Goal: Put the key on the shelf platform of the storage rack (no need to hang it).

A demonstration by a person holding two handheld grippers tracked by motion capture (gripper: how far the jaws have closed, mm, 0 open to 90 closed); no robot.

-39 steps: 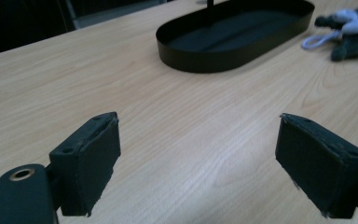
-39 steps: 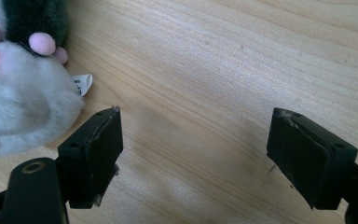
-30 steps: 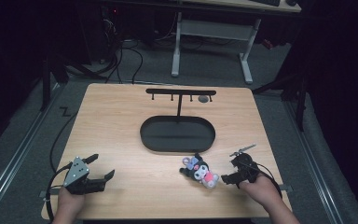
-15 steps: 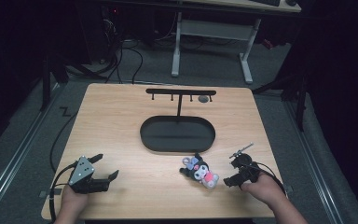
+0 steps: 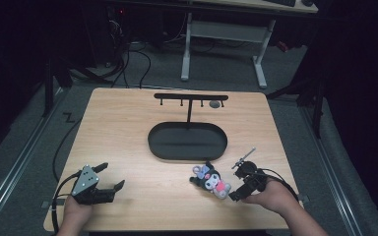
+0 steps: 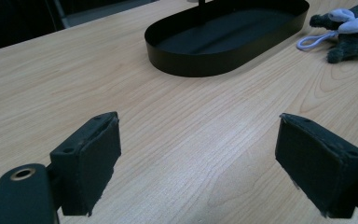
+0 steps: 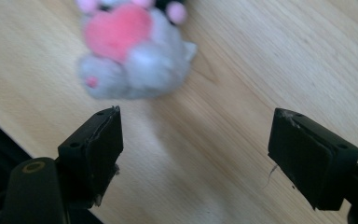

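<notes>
A small plush toy (image 5: 210,180), black and grey with a pink heart, lies on the wooden table near the front right. My right gripper (image 5: 237,184) is just right of it, open, with its jaws aimed at the toy. In the right gripper view the plush toy (image 7: 130,51) lies blurred just beyond the open right gripper (image 7: 196,116), off its left jaw, with nothing between the jaws. My left gripper (image 5: 112,175) rests open at the front left over bare wood. In the left gripper view the left gripper (image 6: 198,126) holds nothing, and the plush toy (image 6: 354,32) shows at the far right.
A black oval tray (image 5: 187,154) sits mid-table, with a black T-shaped hook rack (image 5: 191,97) rising from its far side. A small grey object (image 5: 214,104) hangs at the rack's right end. The tray (image 6: 200,63) lies ahead of the left gripper.
The left gripper has drifted a little to the right. The right gripper has barely shifted beside the plush toy. Both stay open.
</notes>
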